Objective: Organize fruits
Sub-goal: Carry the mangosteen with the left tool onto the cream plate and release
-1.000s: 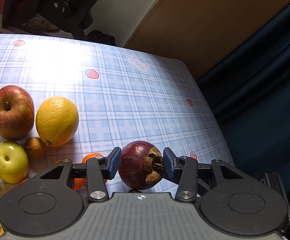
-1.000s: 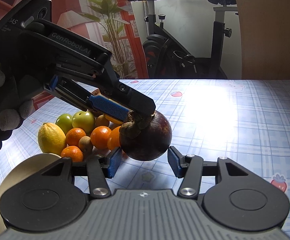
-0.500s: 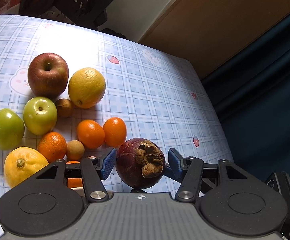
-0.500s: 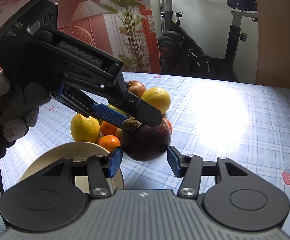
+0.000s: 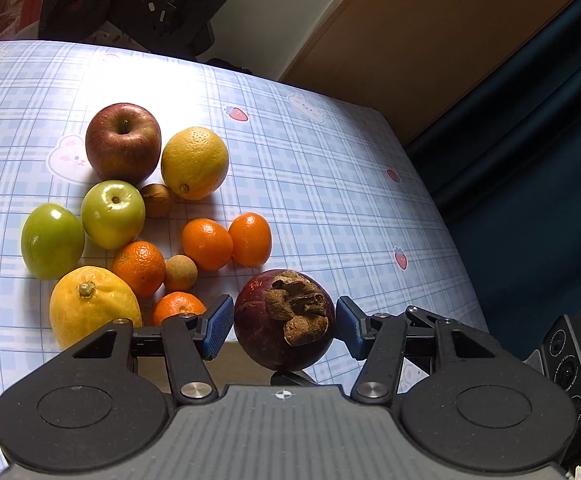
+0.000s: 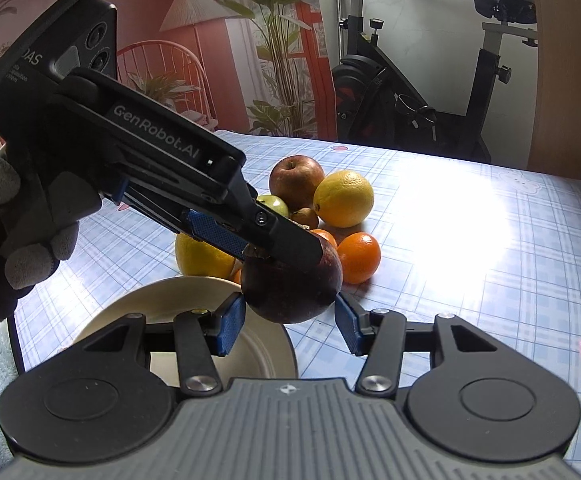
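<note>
Left wrist view: the left tongs point(image 5: 284, 322) bracket the mangosteen point(image 5: 262, 336) at a middling width, their blue pads just beside its skin on either side and not visibly pressing. From the right wrist view, the right tongs point(image 6: 290, 316) are set narrower, with both pads on the fruit's widest girth, so I judge the right tongs to be carrying it. The mangosteen sits at the near edge of the fruit pile, above the rim of the cream plate point(image 6: 138, 304). Whether it hangs clear or rests on the rim I cannot tell.

The step in hand looks like a handover before plating. To do it well, the gloved hand point(image 6: 30, 216) should draw the left tongs straight up and back, since one finger lies across the dry stalk cap and a sideways pull could twist the fruit out of the right grip. The right tongs should keep a steady squeeze, carry the fruit to the middle of the plate and away from the small orange point(image 6: 359, 257) just behind it. They should spread only once it rests, because a round fruit let go on the rim may roll onto the tabletop point(image 5: 330, 184)
</note>
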`<state>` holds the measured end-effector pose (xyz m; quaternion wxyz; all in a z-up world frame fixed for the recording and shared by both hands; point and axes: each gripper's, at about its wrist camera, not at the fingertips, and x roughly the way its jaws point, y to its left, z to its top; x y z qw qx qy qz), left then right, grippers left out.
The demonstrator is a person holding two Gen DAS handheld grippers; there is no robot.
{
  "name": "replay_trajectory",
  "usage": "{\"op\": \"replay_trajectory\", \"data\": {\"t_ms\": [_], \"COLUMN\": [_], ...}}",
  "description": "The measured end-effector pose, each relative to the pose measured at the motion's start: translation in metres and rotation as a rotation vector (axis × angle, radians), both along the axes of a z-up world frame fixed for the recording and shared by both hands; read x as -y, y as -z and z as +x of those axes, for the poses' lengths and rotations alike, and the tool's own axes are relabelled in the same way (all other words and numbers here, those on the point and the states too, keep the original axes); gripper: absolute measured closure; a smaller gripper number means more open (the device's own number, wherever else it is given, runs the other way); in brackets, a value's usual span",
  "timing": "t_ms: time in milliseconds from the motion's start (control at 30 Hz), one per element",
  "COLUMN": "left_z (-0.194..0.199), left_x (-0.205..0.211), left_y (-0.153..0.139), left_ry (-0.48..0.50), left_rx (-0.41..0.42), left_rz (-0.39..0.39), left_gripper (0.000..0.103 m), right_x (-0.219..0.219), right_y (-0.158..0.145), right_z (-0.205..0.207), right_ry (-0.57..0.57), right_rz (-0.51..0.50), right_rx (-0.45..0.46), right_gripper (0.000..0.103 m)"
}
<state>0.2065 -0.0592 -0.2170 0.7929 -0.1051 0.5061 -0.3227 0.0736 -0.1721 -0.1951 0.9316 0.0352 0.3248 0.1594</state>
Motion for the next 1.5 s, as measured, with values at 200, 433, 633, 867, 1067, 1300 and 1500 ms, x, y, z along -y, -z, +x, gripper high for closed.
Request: {"op": "replay_trajectory", "data": {"t_ms": [200, 433, 633, 867, 1067, 1300, 1500], "left_z": [-0.016, -0.032, -0.036, -0.037, -0.035, -0.029, -0.027], "left_x": [-0.021, -0.042, -0.055, -0.062, -0.066, -0.068, -0.065], "left_y": [-0.004, 0.004, 0.015, 0.016, 0.017, 0.017, 0.018], "left_ry": [-0.002, -0.011, -0.032, -0.037, -0.047, -0.067, -0.068], "left_rx": [0.012, 0.006, -0.019, -0.024, -0.029, -0.037, -0.036], "left_rz": [0.02, 0.039, 0.029, 0.006, -0.015, -0.033, -0.031], "left_gripper": [0.045, 0.045, 0.045, 0.048, 0.049, 0.051, 0.051], "right_x": [-0.021, -0.041, -0.053, -0.057, -0.057, -0.056, -0.054], "right_y": [0.005, 0.015, 0.021, 0.028, 0.03, 0.031, 0.032], "right_z": [-0.008, -0.014, -0.013, -0.011, -0.006, 0.003, 0.006], "right_ry": [-0.044, -0.07, -0.092, -0.086, -0.083, -0.068, -0.072], "right_rz": [0.0, 0.015, -0.013, -0.028, -0.025, -0.033, -0.04], "right_rx": [-0.025, -0.063, -0.086, -0.095, -0.102, -0.103, -0.107], "right_gripper": [0.05, 0.05, 0.05, 0.05, 0.05, 0.051, 0.051]}}
